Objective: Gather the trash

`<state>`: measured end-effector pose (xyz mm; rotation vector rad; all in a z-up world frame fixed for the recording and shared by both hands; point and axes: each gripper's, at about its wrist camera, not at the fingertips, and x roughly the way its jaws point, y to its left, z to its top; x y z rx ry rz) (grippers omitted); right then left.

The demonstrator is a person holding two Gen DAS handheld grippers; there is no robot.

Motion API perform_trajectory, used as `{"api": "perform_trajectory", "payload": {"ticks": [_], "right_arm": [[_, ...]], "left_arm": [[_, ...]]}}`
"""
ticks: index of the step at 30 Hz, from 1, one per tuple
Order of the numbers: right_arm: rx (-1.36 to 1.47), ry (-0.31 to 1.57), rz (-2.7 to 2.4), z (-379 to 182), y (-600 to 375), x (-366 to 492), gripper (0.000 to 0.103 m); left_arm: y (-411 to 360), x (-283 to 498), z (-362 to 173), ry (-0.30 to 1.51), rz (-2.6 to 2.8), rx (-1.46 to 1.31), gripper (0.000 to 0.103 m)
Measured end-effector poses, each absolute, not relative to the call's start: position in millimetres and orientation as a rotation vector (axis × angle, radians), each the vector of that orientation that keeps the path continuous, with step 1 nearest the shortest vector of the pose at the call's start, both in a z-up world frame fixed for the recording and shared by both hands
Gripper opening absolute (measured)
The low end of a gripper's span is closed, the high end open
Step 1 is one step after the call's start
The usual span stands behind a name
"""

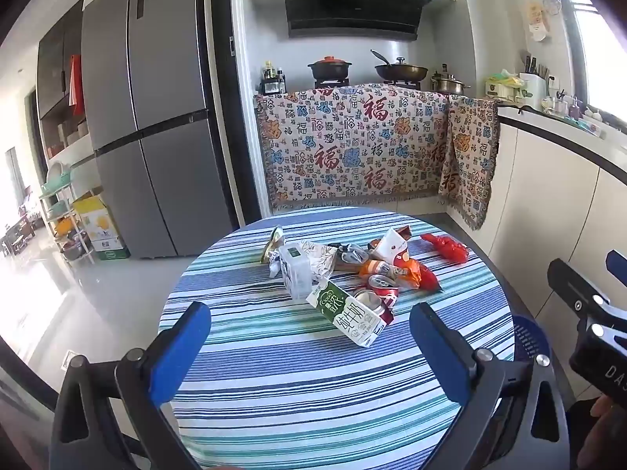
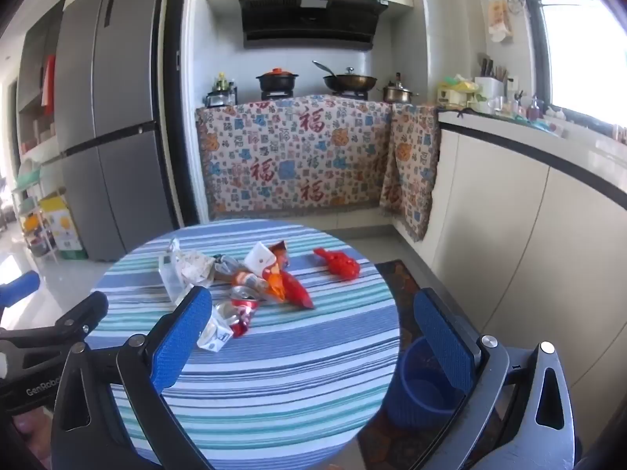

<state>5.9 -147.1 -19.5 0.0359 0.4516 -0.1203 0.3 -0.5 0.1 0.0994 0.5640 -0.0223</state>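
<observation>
A pile of trash lies on the round table with a striped cloth [image 1: 274,391] [image 2: 294,372]: a green-and-white milk carton [image 1: 347,313], crushed red cans [image 1: 378,288] [image 2: 243,301], an orange snack wrapper [image 1: 407,272] [image 2: 290,288], a clear plastic box [image 1: 296,272], crumpled paper [image 2: 194,264] and a red plastic bag [image 1: 446,248] [image 2: 341,262]. My left gripper [image 1: 309,352] is open and empty, above the table's near part, short of the carton. My right gripper [image 2: 313,346] is open and empty, above the table's right edge. A blue bin [image 2: 421,387] [image 1: 527,337] stands on the floor right of the table.
A grey fridge [image 1: 156,117] stands at the back left. A stove counter draped with a patterned cloth [image 1: 352,145] holds pots. White cabinets [image 2: 529,235] run along the right. A dark mat [image 2: 399,282] lies on the floor by the bin.
</observation>
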Motion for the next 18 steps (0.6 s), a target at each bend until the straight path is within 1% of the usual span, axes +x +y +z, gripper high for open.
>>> {"api": "perform_trajectory", "payload": {"ticks": [1,13,18], "right_arm": [[0.045,0.429,-0.118,-19,-147,5,0.103],[0.027,0.441,-0.118,-17,-142,5,0.103],[0.027,0.440,-0.121,-19,-141,3,0.103]], "left_arm": [[-1,0,0,0.562,-0.021,0.100,0.103],[10,4,-6,0.558,-0.022,0.092,0.103],[2,-2,-2,0.551,-0.016,0.105,0.103]]}}
